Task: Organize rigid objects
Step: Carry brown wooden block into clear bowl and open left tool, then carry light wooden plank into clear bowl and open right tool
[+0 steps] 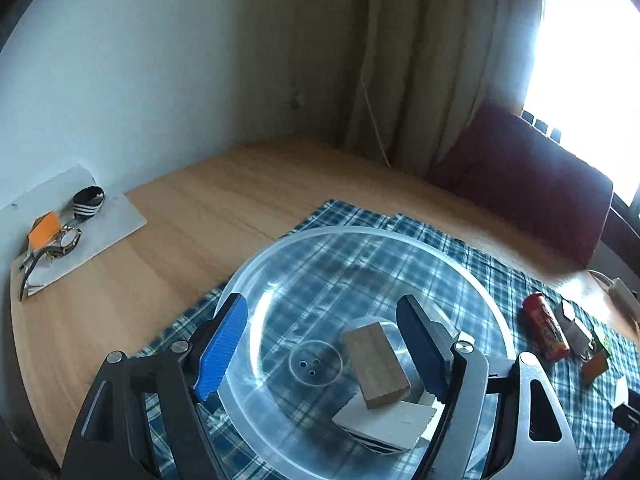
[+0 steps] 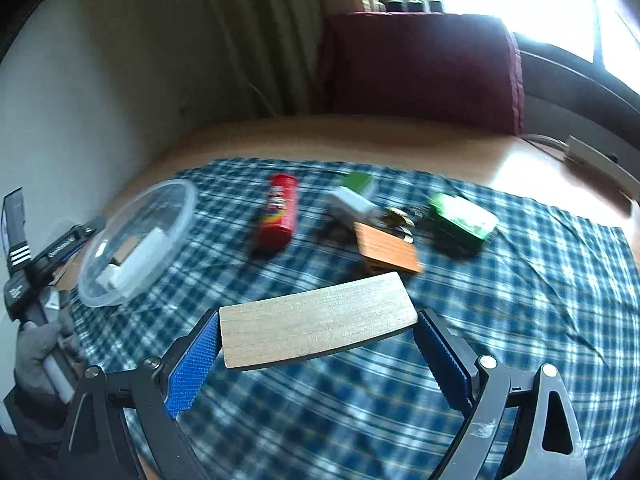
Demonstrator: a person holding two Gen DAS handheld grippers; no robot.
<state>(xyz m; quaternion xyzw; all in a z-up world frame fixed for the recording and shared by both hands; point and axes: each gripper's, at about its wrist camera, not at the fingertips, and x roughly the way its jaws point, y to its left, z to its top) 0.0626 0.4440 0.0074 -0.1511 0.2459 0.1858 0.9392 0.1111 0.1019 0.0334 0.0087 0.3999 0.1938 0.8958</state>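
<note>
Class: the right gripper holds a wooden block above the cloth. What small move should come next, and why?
Probably carry the wooden block left toward the clear bowl. The right gripper is shut on it, and the bowl already holds a wood block and a white one.

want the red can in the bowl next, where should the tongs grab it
Grip the red can across its round middle, coming from above with one finger on each long side. It lies on its side on the checked cloth, with free cloth on both flanks, and its ends are harder to pinch.
</note>
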